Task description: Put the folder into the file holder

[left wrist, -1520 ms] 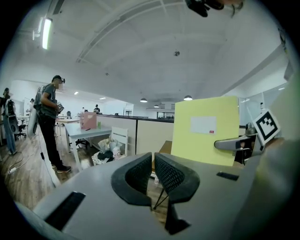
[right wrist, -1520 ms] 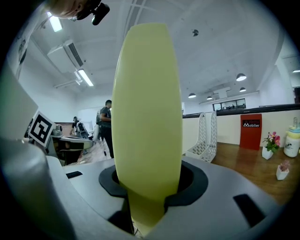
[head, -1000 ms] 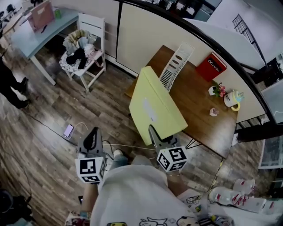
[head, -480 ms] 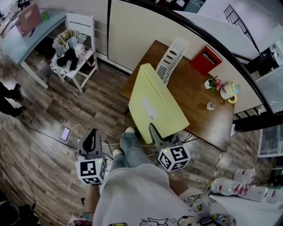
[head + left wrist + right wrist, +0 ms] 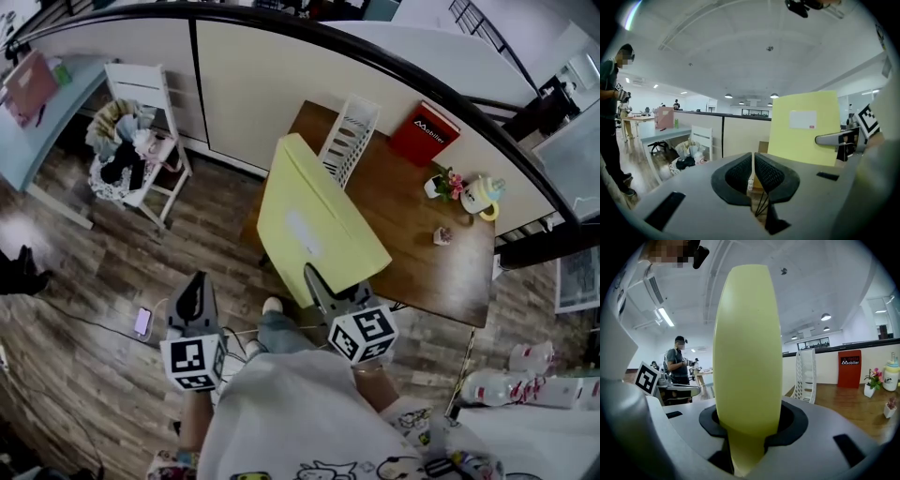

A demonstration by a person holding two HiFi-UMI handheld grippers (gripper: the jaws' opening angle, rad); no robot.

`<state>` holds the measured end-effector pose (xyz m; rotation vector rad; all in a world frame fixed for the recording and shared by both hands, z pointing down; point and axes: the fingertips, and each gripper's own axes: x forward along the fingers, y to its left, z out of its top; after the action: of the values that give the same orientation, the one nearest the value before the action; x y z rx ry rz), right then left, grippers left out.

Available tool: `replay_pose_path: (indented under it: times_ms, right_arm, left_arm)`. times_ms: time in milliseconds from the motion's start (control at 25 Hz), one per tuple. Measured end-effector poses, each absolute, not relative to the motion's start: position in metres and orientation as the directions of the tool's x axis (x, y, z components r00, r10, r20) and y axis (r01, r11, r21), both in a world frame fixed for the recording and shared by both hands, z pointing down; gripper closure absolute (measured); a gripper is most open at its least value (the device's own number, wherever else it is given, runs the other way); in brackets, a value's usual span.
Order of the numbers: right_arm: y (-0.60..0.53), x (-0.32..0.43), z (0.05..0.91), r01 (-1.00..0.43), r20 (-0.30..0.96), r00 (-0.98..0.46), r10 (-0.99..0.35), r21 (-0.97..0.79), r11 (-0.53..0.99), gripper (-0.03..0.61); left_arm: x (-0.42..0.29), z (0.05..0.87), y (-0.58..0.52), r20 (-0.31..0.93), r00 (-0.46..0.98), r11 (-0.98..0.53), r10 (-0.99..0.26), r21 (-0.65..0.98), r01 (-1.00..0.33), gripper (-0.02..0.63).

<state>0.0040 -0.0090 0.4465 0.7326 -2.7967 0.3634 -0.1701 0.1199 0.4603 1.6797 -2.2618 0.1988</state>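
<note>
R gripper [image 5: 317,281] sits bottom-center of the head view, jaws clamped on the lower edge of the yellow folder [image 5: 314,225]. In its own view the gripper [image 5: 749,425] has the folder [image 5: 747,348] edge-on, filling the middle of the frame, pinched between both black pads. The folder stands upright-ish and leans a bit. It's up in the air over the near-left corner of the brown table [image 5: 422,258], not in anything yet.

L gripper [image 5: 195,289] is bottom-left in the head view, over the wood floor, well apart from the folder. In its own view the gripper [image 5: 753,171] has its jaws pressed together with only a hairline slit, nothing in them. The folder [image 5: 806,126] shows to the right there, white label facing the cam.

The white file holder [image 5: 349,141] stands on the far-left part of the table, top-center of the head view, just past the folder's upper edge. It's empty as far as I can see, and it's also right of center in the R gripper view [image 5: 806,376].

Other stuff on the table: a red box [image 5: 424,134] against the partition, and a small flower pot [image 5: 441,183] by a teapot-looking thing [image 5: 480,197].

White chair [image 5: 141,141] piled w/ clothes at upper left. Phone [image 5: 142,321] on the floor at left.
</note>
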Motion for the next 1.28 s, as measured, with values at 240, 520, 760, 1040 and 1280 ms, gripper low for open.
replay_pose_path:
  times_ms: [240,520,760,1040,1280]
  right_arm:
    - [-0.054,-0.023,0.435,-0.483,0.252,-0.866,-0.431,-0.205,0.851,0.419]
    - [-0.093,-0.034,0.427,-0.461,0.225,-0.882,-0.414,-0.235,0.856,0.419]
    - [-0.119,-0.029,0.412,-0.505,0.19,-0.862,-0.47,-0.248,0.827,0.419]
    - [-0.131,-0.015,0.401,-0.604,0.172,-0.796,-0.58,-0.268,0.75,0.419]
    - [-0.127,-0.006,0.394,-0.684,0.168,-0.726,-0.667,-0.27,0.677,0.419]
  left_arm:
    - [-0.186,0.447,0.06,0.32,-0.238,0.273,-0.917,0.067,-0.96,0.595]
    - [-0.195,0.441,0.014,0.299,-0.241,0.27,-0.923,0.058,-0.961,0.595]
    - [-0.189,0.437,-0.024,0.297,-0.176,0.2,-0.939,0.053,-0.978,0.595]
    - [-0.181,0.432,-0.064,0.288,-0.029,0.047,-0.957,0.056,-0.997,0.595]
    - [-0.177,0.427,-0.082,0.272,0.085,-0.072,-0.959,0.058,-0.996,0.595]
